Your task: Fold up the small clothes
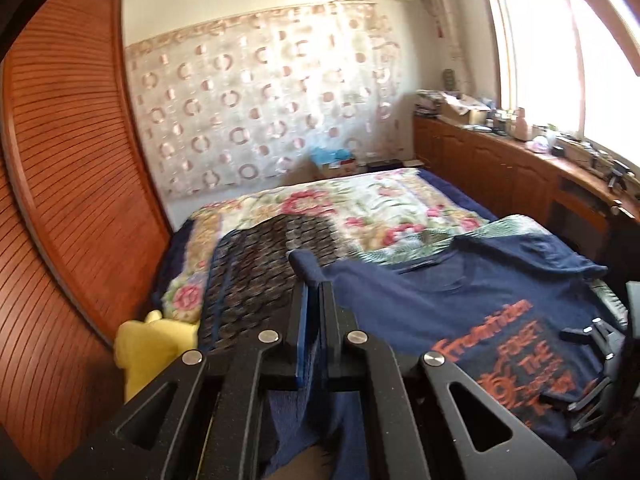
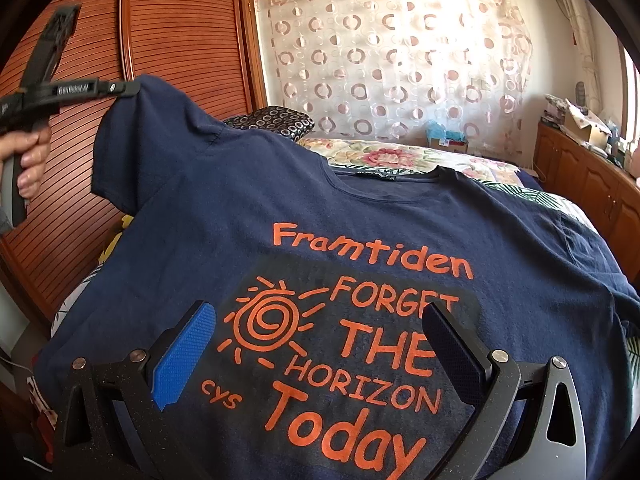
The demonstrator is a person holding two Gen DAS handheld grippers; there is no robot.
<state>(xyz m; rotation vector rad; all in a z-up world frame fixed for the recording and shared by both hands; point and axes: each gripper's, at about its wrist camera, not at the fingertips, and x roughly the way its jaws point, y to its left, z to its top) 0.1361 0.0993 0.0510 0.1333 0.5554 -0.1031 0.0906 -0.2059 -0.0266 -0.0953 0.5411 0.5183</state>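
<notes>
Shirt: navy T-shirt [image 2: 304, 208] with orange lettering, spread print-up across the near end of the bed [image 1: 384, 204], collar toward the far end, bottom hem nearest the cameras.
Left sleeve: lifted clear of the bed, hanging from the left gripper [image 2: 130, 88] above the bed's left edge, beside the slatted wardrobe door [image 2: 168, 32].
Left tool: jaws together, clamped on a pinch of navy sleeve fabric; a hand [image 2: 30, 160] wrapped around its handle.
Right tool: right gripper [image 2: 320, 344] held low over the printed chest, blue pads well apart, nothing between them; touching the cloth or just above it, hard to tell.
Bedding: flowered quilt [image 1: 360, 200] under and beyond the shirt; a dark patterned cloth [image 1: 256, 272] toward the left edge, a yellow soft thing [image 1: 148, 344] at the near left corner.
Done so far: shirt laid out roughly flat, first sleeve picked up.
Left to do: by the look of it nearly everything, with no crease showing yet; sleeve probably to be carried across the chest, then the other side, then hem to collar.
Other clothes: none folded in sight.
</notes>
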